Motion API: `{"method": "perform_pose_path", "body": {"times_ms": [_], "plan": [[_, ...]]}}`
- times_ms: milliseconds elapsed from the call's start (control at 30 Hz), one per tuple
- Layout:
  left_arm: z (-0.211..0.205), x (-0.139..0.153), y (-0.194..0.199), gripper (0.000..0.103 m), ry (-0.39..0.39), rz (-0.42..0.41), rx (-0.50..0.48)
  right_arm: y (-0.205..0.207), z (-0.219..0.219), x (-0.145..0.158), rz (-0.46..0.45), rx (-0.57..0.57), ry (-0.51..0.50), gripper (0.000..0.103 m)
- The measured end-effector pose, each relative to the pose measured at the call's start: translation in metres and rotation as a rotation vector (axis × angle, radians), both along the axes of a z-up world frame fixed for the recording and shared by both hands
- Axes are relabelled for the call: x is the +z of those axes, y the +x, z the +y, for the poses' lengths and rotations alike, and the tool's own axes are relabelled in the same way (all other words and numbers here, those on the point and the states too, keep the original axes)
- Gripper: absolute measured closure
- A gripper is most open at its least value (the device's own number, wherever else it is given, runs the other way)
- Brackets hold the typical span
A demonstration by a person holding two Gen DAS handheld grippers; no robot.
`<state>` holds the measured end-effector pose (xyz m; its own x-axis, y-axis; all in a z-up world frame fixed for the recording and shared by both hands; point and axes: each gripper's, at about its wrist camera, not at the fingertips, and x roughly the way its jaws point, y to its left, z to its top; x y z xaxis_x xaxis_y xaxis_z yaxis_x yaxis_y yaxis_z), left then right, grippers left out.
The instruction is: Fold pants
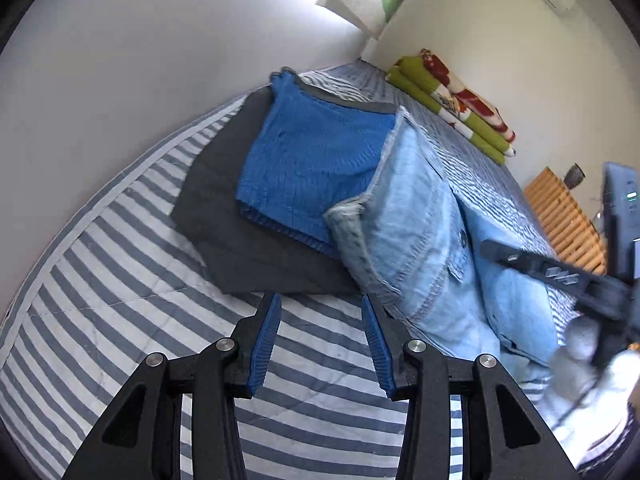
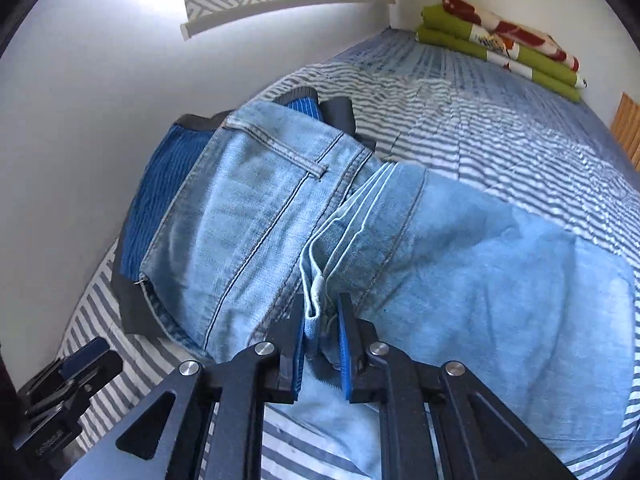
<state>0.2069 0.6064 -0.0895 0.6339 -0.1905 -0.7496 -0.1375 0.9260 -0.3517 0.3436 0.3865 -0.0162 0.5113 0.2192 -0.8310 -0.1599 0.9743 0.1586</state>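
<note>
Jeans (image 2: pixel 280 216) on striped bed (image 1: pixel 120 320), folded bundle beside dark stack | right gripper (image 2: pixel 320 320) fingers clamped on denim | left gripper (image 1: pixel 320 312) fingers apart, empty | fold nearly done, placing left

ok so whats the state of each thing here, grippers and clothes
left gripper: open, empty, over the striped bedcover
right gripper: shut on jeans
jeans: bunched, partly folded
blue knit: folded on dark garment
green blanket: folded

Bright window glare, fisheye-curved edges, slight blur.
</note>
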Motion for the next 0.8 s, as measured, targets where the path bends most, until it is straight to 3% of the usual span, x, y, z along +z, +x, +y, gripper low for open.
{"method": "perform_pose_path", "body": {"times_ms": [133, 367, 500, 567, 800], "plan": [[-0.007, 0.003, 0.003, 0.058, 0.008, -0.001, -0.005, -0.010, -0.027, 0.015, 0.079, 0.047, 0.166, 0.090], [-0.012, 0.001, 0.005, 0.058, 0.005, 0.003, -0.010, -0.023, 0.000, -0.022, 0.147, 0.119, 0.122, 0.090], [-0.013, -0.002, 0.009, 0.058, 0.000, 0.015, -0.012, -0.012, -0.012, -0.024, 0.187, 0.111, 0.208, 0.090], [-0.014, -0.002, 0.011, 0.058, 0.000, 0.015, -0.016, -0.012, -0.032, -0.010, 0.173, 0.102, 0.318, 0.090], [-0.015, -0.002, 0.011, 0.058, -0.008, 0.015, -0.034, -0.029, -0.120, 0.061, 0.026, -0.028, 0.535, 0.090]]}}
